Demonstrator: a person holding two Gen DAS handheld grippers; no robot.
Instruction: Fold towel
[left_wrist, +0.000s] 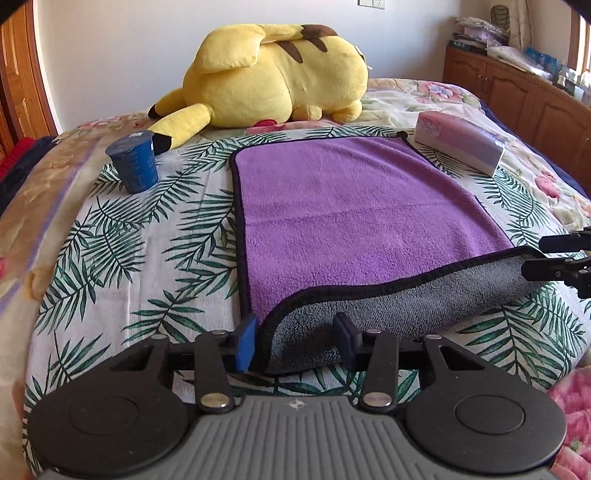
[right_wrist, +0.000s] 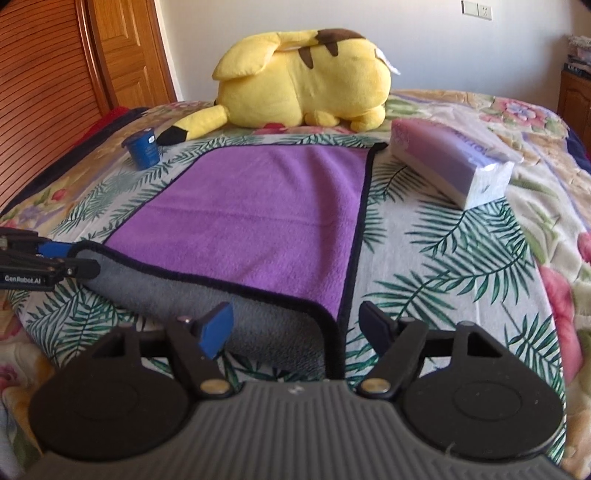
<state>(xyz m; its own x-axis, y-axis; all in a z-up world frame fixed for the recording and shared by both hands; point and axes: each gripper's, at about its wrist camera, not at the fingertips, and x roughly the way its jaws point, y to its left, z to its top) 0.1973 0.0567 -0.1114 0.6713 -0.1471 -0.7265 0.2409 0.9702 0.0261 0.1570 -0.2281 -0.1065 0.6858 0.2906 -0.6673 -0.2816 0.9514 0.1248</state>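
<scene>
I had both grippers held low and level at the near edge of the towel (left_wrist: 354, 206), which lay purple side up on the palm-leaf bedspread (left_wrist: 147, 236), its near hem rolled back to show the grey underside. My left gripper (left_wrist: 297, 341) stood with its tongs spread wide astride the near left corner, not pinching it. My right gripper (right_wrist: 295, 328) was likewise wide open astride the near right corner, its blue pad (right_wrist: 216, 330) beside the grey fold.
</scene>
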